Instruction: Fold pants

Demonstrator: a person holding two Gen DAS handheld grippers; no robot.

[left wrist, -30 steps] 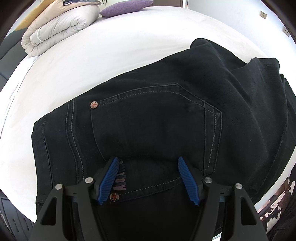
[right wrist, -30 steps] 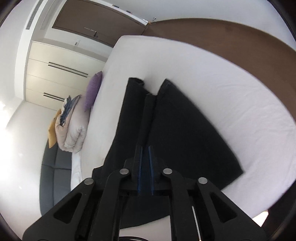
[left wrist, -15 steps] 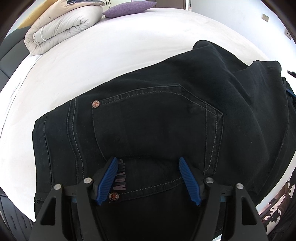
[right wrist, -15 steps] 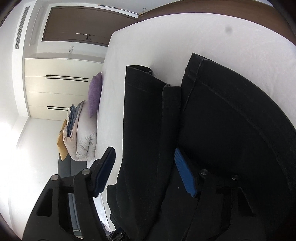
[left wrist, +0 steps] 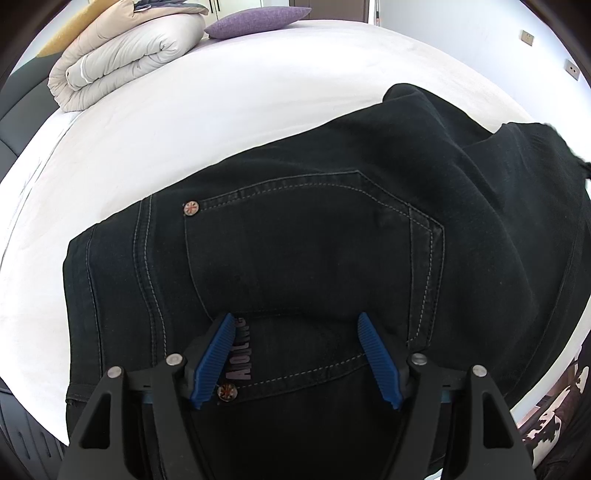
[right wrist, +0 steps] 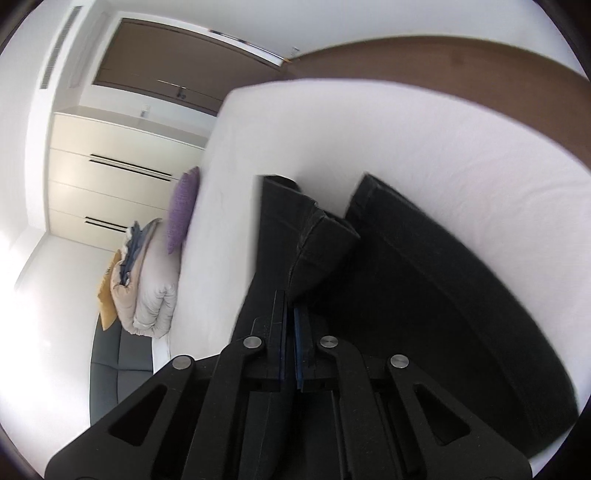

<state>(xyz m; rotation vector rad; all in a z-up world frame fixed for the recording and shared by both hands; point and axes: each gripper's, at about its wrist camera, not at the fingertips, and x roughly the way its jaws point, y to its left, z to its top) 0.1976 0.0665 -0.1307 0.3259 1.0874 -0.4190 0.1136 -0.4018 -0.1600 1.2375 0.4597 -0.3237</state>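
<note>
Two grippers work on one pair of black denim pants (left wrist: 314, 236) spread across a white bed (left wrist: 221, 92). We see the left gripper (left wrist: 295, 354) pointing steeply down over the seat of the pants, its ribbed blue pads (left wrist: 216, 360) spread wide apart, with the fabric just below the back pocket lying between them; whether the pads press into the cloth we cannot tell, and nothing looks pinched. The pocket shows pale contrast stitching in a shield shape, a small round copper rivet (left wrist: 191, 208) at its far corner and another near the left pad, beside a strip of lettering we cannot read. In the right wrist view the right gripper (right wrist: 290, 325) is clenched, its blue pads almost together, and a folded hem of one pant leg (right wrist: 317, 243) rises directly from its tips; the blur keeps us from seeing the exact contact, but the cloth appears nipped there. Beyond it the second leg (right wrist: 443, 280) lies flat and smooth on the sheet. A rolled beige duvet (left wrist: 125, 59) and a purple cushion (left wrist: 255, 22) rest at the far end of the bed, well apart from the pants.
</note>
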